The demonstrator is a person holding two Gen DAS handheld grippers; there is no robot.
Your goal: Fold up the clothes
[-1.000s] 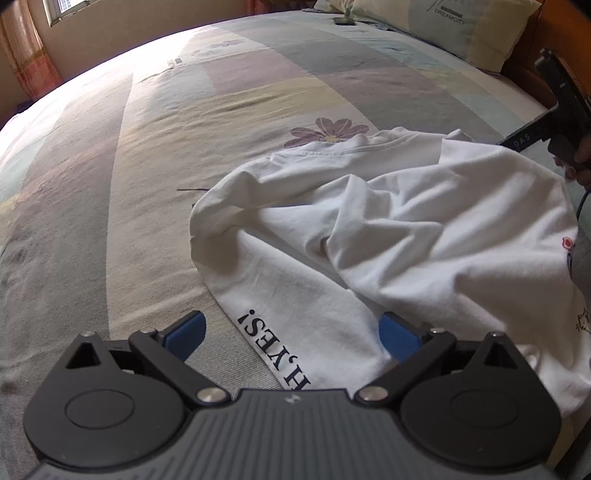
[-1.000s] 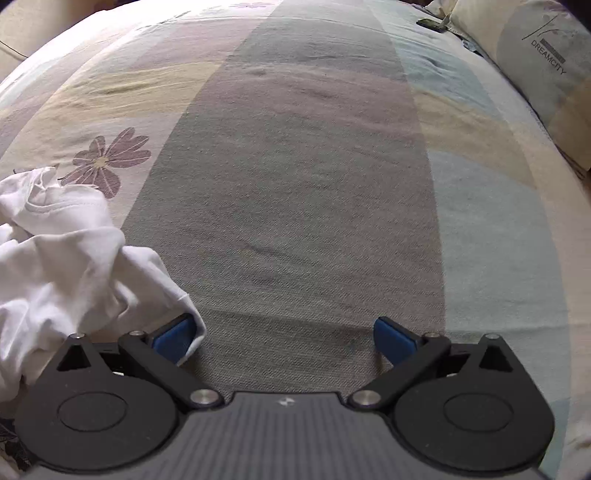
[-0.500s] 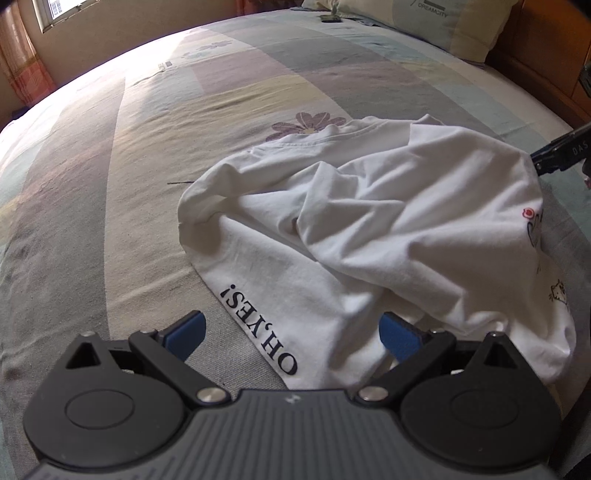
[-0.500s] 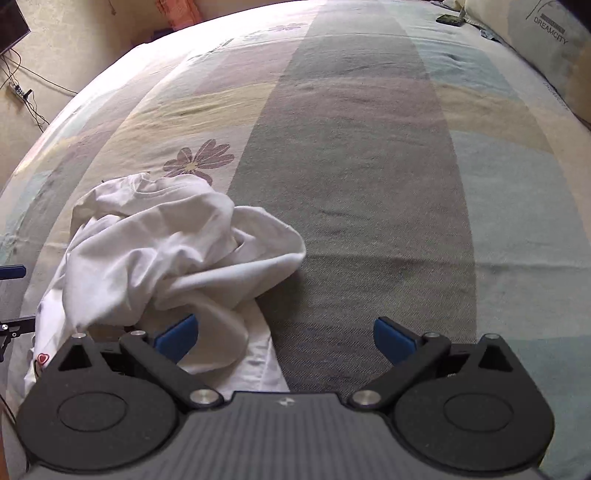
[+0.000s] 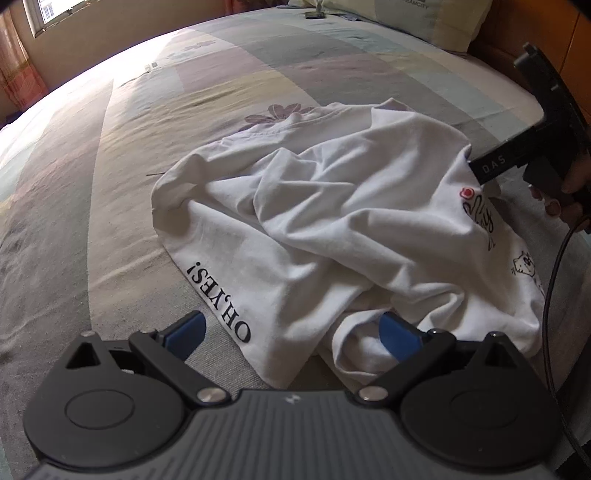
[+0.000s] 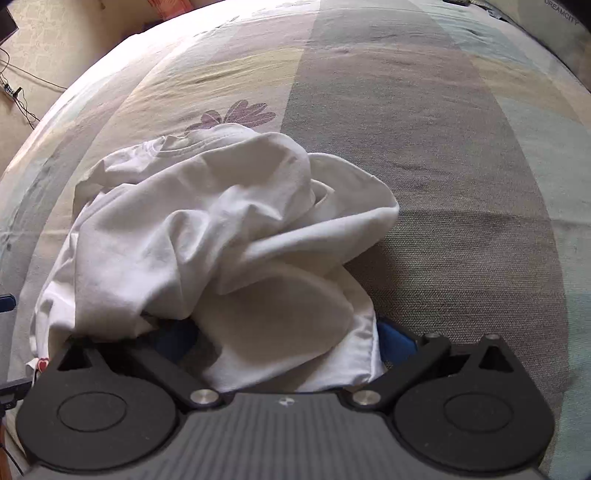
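Pastel-striped bedsheet (image 5: 155, 155) under crumpled white T-shirt (image 5: 332, 206), pillow (image 5: 417, 18) beyond.

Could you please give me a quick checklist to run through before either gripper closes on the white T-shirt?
1. T-shirt lies on the bed: ok.
2. T-shirt spread flat: not ok, crumpled.
3. Left gripper open, with cloth between its fingers: ok.
4. Right gripper open over a cloth edge: ok.
5. Single layer between the fingers: cannot tell.
6. Bed beside the T-shirt free for spreading: ok.
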